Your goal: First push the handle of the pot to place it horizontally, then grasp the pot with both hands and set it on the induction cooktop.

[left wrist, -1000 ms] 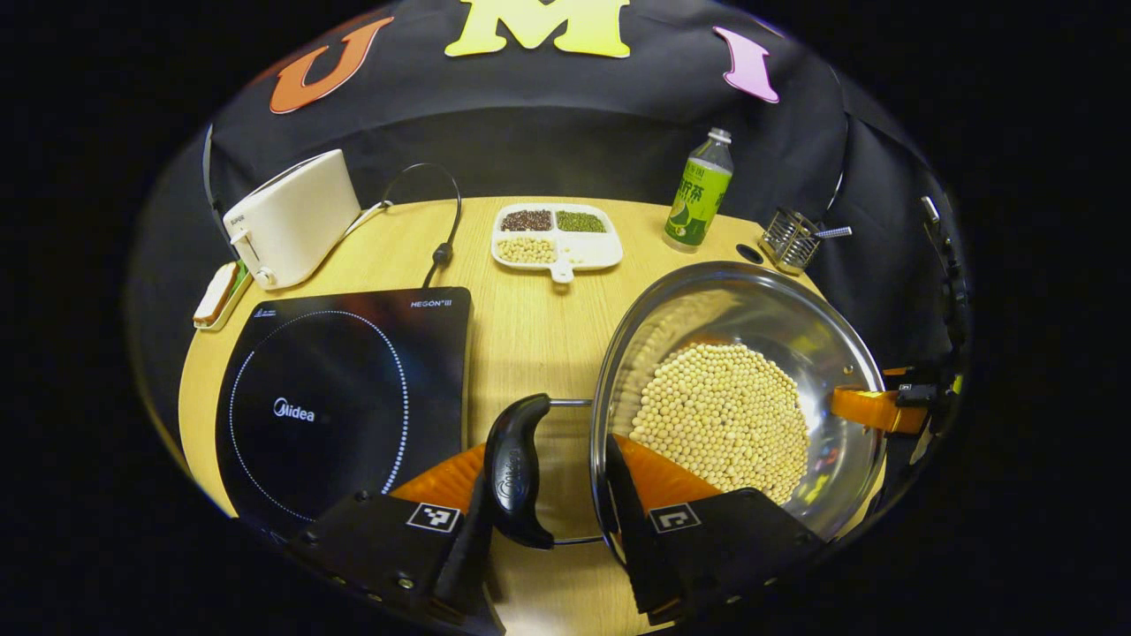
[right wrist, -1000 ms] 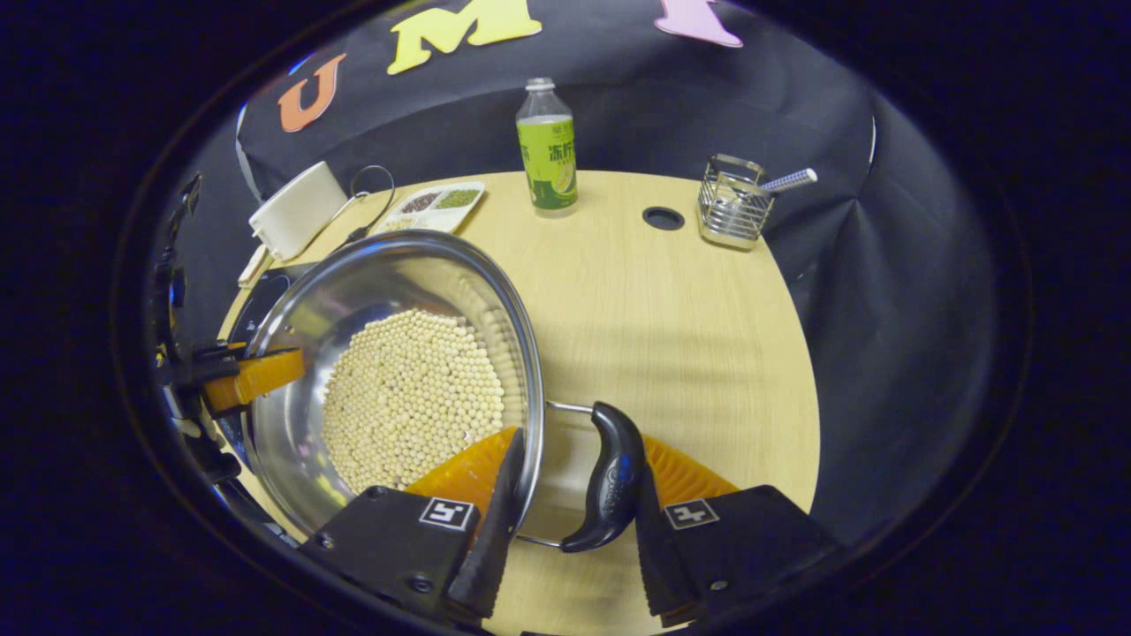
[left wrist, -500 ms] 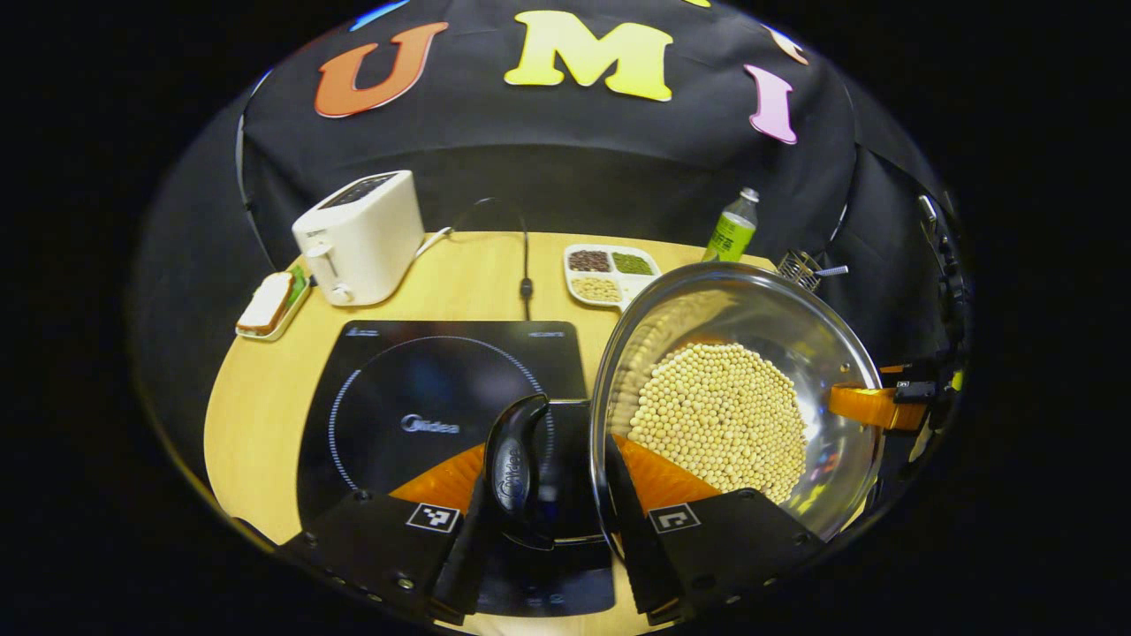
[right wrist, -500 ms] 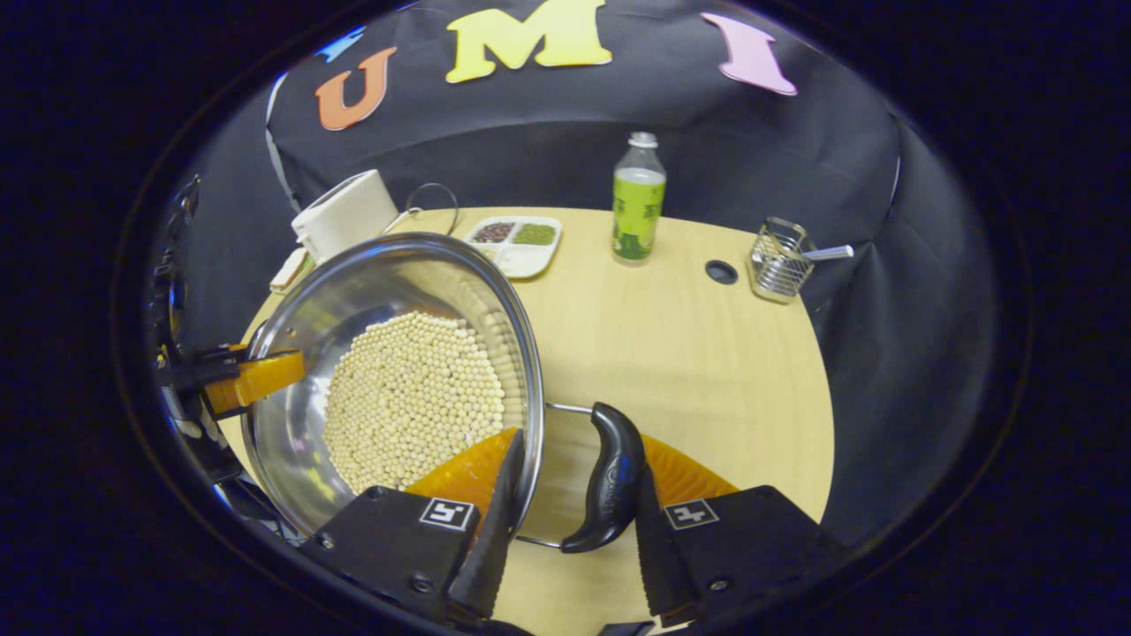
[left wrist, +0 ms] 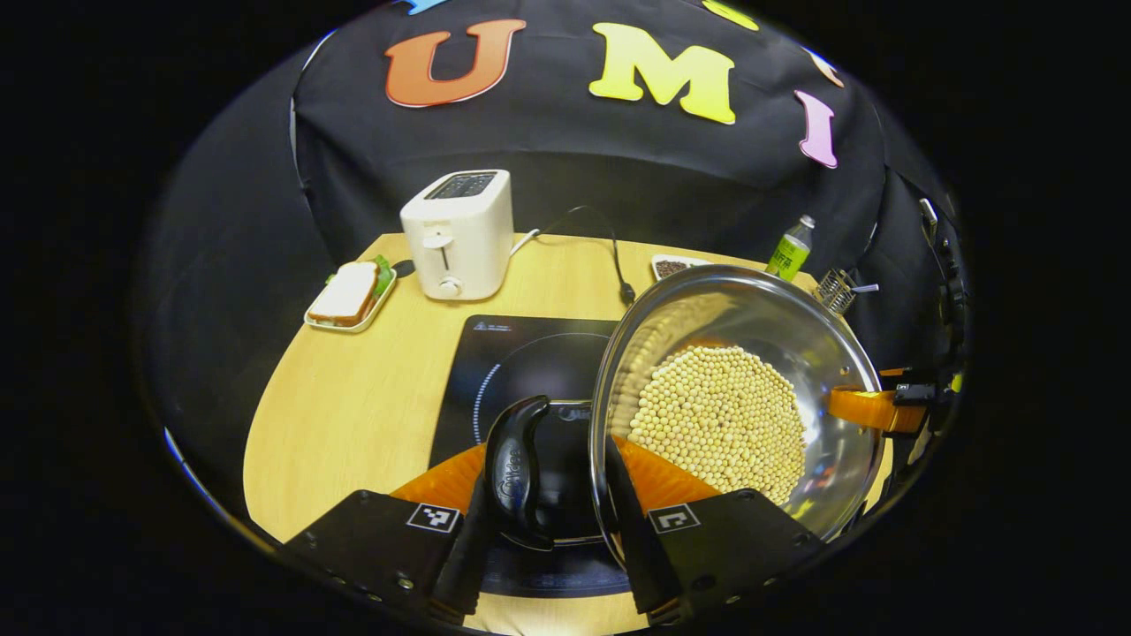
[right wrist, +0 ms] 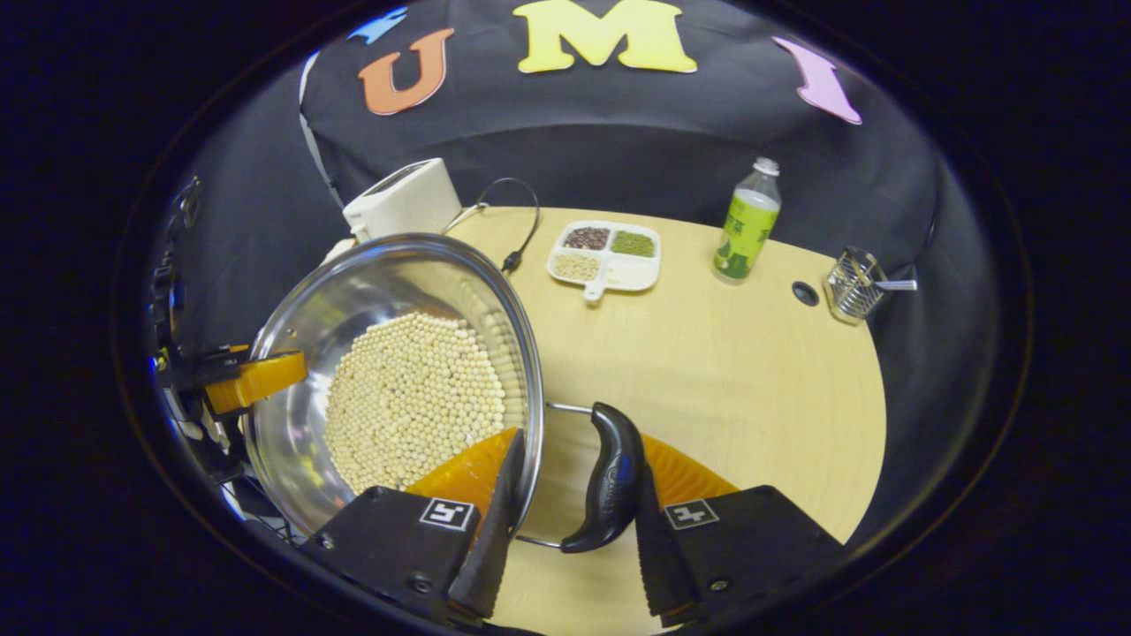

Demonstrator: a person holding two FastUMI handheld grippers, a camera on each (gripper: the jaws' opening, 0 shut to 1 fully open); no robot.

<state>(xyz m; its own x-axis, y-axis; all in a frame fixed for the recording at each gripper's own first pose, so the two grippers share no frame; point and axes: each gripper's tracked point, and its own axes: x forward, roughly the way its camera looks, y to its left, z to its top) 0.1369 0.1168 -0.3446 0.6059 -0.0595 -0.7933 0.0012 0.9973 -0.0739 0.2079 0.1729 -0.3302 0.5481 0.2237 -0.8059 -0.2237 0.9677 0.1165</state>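
We see pale wood table [right wrist: 707,353], rounded edge; black cloth wall [right wrist: 618,141] draped behind, folds visible.

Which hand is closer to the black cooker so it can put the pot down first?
Left. The left gripper holds its pot handle right over the induction cooktop. The right gripper holds the other handle over bare table.

Square black-and-white coded markers stand on the left gripper [left wrist: 546,477], one per finger housing, at 7 and 5 o'clock of the left gripper view; the right gripper [right wrist: 576,459] carries the same pair. Embossed lettering on the handle [left wrist: 512,459] of the pot [left wrist: 778,318] is illegible. Print at the 11 o'clock corner of the cooktop [left wrist: 512,353] is too small to read.
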